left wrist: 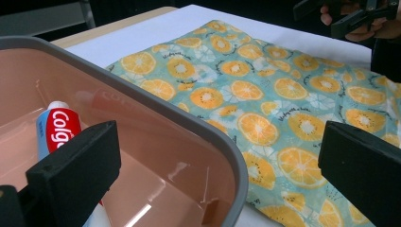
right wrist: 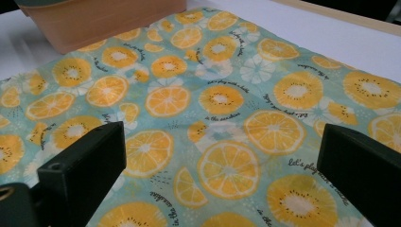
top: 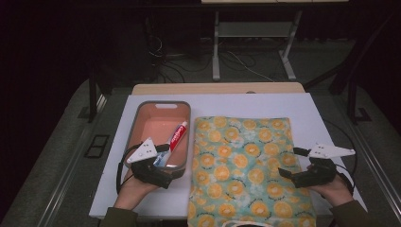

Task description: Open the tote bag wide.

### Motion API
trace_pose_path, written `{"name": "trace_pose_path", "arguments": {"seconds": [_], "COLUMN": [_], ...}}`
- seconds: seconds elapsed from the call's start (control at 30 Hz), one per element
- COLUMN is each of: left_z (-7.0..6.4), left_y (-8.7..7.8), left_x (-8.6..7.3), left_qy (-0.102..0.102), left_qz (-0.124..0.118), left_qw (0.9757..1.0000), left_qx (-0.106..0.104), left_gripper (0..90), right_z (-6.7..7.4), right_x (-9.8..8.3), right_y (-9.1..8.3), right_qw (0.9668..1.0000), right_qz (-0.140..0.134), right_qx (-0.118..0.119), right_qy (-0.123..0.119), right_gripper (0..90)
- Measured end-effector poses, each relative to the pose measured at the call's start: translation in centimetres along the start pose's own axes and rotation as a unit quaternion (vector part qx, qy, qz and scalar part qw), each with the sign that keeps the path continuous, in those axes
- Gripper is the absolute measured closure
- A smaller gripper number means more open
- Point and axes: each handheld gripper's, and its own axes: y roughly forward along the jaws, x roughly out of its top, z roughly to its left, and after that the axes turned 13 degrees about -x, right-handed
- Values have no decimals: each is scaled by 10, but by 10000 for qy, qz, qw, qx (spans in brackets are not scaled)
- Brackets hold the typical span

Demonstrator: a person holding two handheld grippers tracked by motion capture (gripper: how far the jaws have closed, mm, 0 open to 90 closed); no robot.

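toothpaste tube (left wrist: 59,127) behind left tool (left wrist: 208,184)

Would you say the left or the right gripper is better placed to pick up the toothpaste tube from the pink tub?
Left. The left gripper hovers open at the pink tub's near end, beside the toothpaste tube. The right gripper, also open, sits over the orange-print cloth bag, well away from the tub.

Left gripper (top: 163,168): held in the left hand (top: 135,189), forearm entering from the bottom edge, jaws pointing to the right and standing wide apart with nothing between them. Right gripper (top: 287,164): held in the right hand (top: 333,188), forearm entering from the bottom right, jaws pointing to the left, likewise wide apart and empty. The two grippers face each other, well apart.
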Motion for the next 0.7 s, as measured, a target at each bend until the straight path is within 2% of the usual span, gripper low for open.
{"name": "trace_pose_path", "arguments": {"seconds": [0.2, 0.33, 0.43, 0.5, 0.53, 0.63, 0.7], "left_z": [-2, -10, -16, -17, -17, -16, -15], "left_y": [1, 2, 5, 9, 10, 11, 10], "left_x": [0, 3, 6, 7, 7, 5, 5], "left_qy": [12, 90, 136, 157, 141, 122, 113], "left_qz": [8, -31, -36, 24, 34, 42, 47], "left_qw": [10000, 9999, 9999, 9998, 9999, 9999, 9999], "left_qx": [10, 57, -42, -89, -85, -108, -90], "left_gripper": [0, 0, 0, 0, 0, 0, 0], "right_z": [0, 3, 4, 3, 1, -6, -9], "right_x": [-1, -1, -1, -2, -2, -4, -3], "right_y": [4, 5, 6, 8, 12, 22, 26], "right_qw": [9999, 9999, 9998, 9997, 9991, 9976, 9970], "right_qz": [104, 138, 172, 252, 381, 584, 648], "right_qx": [19, 23, 9, -47, -174, -359, -398], "right_qy": [-14, -70, -57, -44, -94, -113, -151], "right_gripper": [19, 19, 19, 20, 20, 21, 20]}}
